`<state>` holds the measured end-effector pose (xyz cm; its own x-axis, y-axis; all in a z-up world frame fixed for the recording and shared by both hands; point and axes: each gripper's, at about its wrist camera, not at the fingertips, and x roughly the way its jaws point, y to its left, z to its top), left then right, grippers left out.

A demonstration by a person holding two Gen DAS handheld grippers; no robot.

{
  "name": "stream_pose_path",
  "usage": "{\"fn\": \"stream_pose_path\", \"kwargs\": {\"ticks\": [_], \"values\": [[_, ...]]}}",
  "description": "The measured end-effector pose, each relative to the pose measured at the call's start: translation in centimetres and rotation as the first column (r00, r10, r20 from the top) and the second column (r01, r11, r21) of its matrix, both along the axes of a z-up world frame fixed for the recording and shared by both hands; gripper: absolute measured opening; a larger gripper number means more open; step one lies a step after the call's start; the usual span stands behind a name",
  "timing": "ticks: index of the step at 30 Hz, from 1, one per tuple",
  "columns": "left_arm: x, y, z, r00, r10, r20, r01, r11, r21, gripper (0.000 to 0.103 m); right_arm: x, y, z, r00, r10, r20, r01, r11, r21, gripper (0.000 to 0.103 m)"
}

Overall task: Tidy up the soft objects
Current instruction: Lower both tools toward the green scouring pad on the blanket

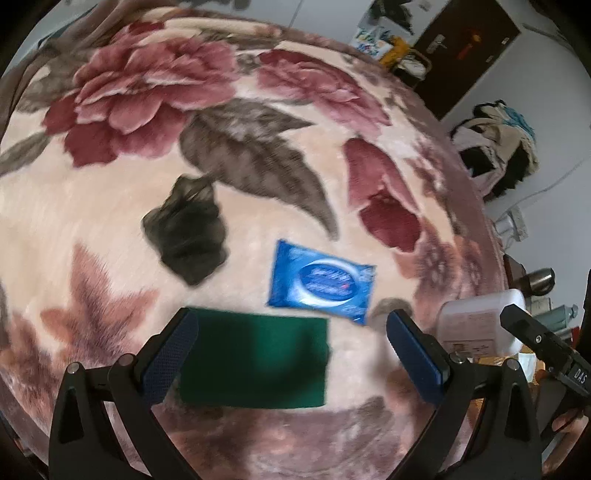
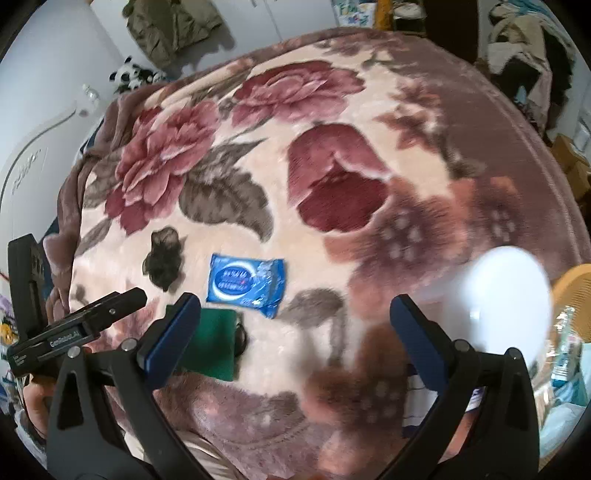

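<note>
Bed [image 1: 92,221] covered by a plush floral blanket [image 2: 332,110]: cream ground, big maroon flowers, grey-brown leaves, mauve border. Both views motion-blurred.

Left gripper [image 1: 291,332]: fingers spread wide, holding nothing, above the green cloth [image 1: 255,363] lying flat at the near edge. Blue wipes pack [image 1: 321,282] lies just far-right of the cloth, apart from it. Dark crumpled fabric [image 1: 186,236] lies left of the pack.

Right gripper [image 2: 295,317]: fingers also wide apart, empty, over bare blanket right of the cloth. White bottle [image 2: 506,295], blurred, sits at the right near its right finger.

Room: white walls, dark door [image 1: 469,48] far right, clothes pile [image 1: 495,140] beside it, olive jacket [image 2: 173,26] hanging on the far wall, panda plush [image 2: 135,75] at the bed's far-left corner.
</note>
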<state>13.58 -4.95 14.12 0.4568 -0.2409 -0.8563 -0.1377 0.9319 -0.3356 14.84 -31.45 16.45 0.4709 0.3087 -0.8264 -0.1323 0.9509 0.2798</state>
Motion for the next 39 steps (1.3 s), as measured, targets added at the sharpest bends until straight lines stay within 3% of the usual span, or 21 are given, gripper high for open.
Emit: {"fn": "stream_pose_path", "kwargs": {"ticks": [9,15,22,30,39], "values": [[-1.8,3.1,-4.5,0.995,0.068,-0.078,-0.067,0.998,0.012,0.102,0.0,5.5,-5.8,0.988,0.12,-0.094,-0.127,0.99,-0.062,0.103],[-2.6,4.3,-6.4,0.992,0.08,-0.101,-0.078,0.997,0.024,0.102,-0.3,8.2,-10.7,0.971,0.181,-0.159,-0.211,0.957,-0.199,0.103],[-3.2,6.0,-7.1,0.99,0.097,-0.105,-0.096,0.995,0.02,0.102,-0.6,9.4,-14.0,0.966,0.184,-0.18,-0.237,0.911,-0.338,0.103],[-4.4,8.3,-7.1,0.986,0.136,-0.097,-0.135,0.991,0.016,0.102,-1.2,11.6,-14.0,0.96,0.226,-0.164,-0.267,0.914,-0.305,0.103],[-6.3,11.0,-6.0,0.98,0.186,-0.073,-0.184,0.982,0.031,0.102,-3.4,17.5,-12.4,0.932,0.342,-0.121,-0.362,0.898,-0.25,0.103]]}}
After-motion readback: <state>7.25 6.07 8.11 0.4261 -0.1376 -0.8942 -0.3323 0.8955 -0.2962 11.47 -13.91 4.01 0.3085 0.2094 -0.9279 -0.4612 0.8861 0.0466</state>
